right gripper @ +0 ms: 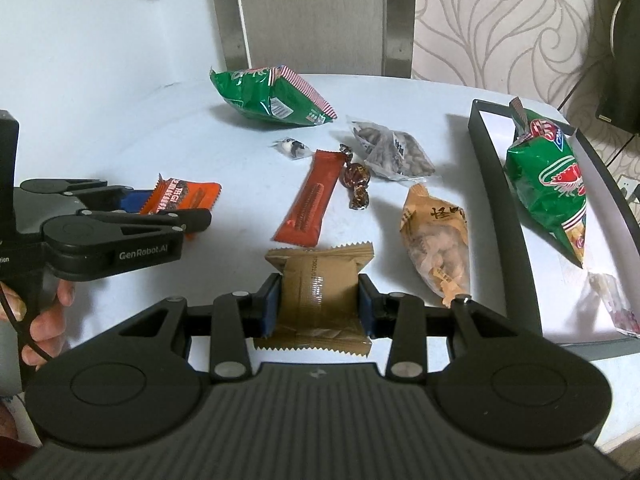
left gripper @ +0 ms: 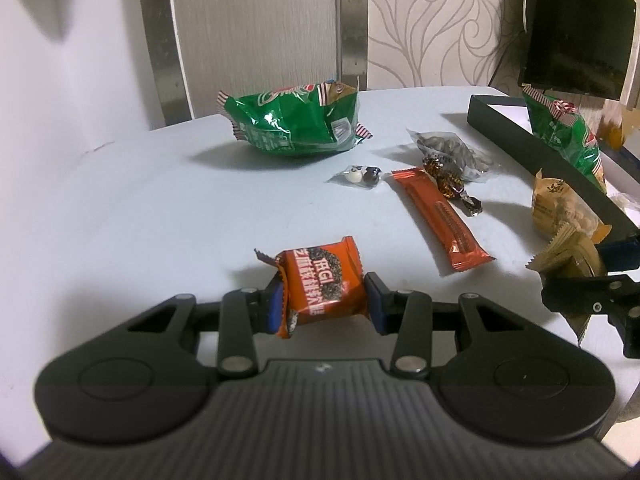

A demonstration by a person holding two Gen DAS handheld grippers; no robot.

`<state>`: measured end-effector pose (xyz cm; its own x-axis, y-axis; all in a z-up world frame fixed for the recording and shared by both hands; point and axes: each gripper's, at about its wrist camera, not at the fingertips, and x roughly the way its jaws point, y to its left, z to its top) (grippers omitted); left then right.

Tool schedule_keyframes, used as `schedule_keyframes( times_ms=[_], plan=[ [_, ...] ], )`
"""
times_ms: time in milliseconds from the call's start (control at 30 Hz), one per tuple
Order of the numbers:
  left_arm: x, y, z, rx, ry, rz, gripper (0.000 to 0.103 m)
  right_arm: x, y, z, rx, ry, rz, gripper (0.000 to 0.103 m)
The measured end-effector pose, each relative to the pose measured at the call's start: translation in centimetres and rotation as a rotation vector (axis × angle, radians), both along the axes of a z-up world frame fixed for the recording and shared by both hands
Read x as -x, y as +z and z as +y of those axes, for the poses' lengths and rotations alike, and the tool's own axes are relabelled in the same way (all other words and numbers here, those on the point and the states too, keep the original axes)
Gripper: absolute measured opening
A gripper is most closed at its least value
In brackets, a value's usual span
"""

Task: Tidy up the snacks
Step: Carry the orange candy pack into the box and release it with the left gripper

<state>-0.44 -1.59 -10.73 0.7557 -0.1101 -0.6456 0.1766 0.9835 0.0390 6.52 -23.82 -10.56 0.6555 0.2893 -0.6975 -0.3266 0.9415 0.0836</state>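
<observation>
My left gripper [left gripper: 322, 304] is shut on a small orange snack packet [left gripper: 324, 286], held just above the white table [left gripper: 140, 208]; both also show at the left of the right wrist view [right gripper: 188, 200]. My right gripper [right gripper: 318, 306] is shut on a tan wrapped snack [right gripper: 318, 292], which also shows at the right edge of the left wrist view [left gripper: 568, 256]. A dark-rimmed tray [right gripper: 516, 216] at the right holds a green chip bag [right gripper: 548, 184] and a small pale packet [right gripper: 612, 300].
On the table lie a second green chip bag [right gripper: 272, 96], a long orange bar [right gripper: 310, 204], a clear seed bag [right gripper: 394, 152], brown wrapped candies [right gripper: 356, 184], a small clear candy packet [right gripper: 294, 147] and an orange peanut bag [right gripper: 438, 240]. Walls stand behind.
</observation>
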Motion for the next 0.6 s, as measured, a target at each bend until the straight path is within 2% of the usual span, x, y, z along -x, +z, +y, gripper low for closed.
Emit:
schedule_keyframes(
  times_ms=[300,600],
  plan=[
    [-0.3,1.0,-0.6,0.019,-0.001,-0.014,0.044,0.4,0.7,-0.3,-0.022,0.007,-0.020,0.045],
    [-1.5,3.4,-3.1,0.045,-0.053,-0.064,0.044,0.8,2.6,-1.6,-0.054,-0.008,-0.065,0.045]
  ],
)
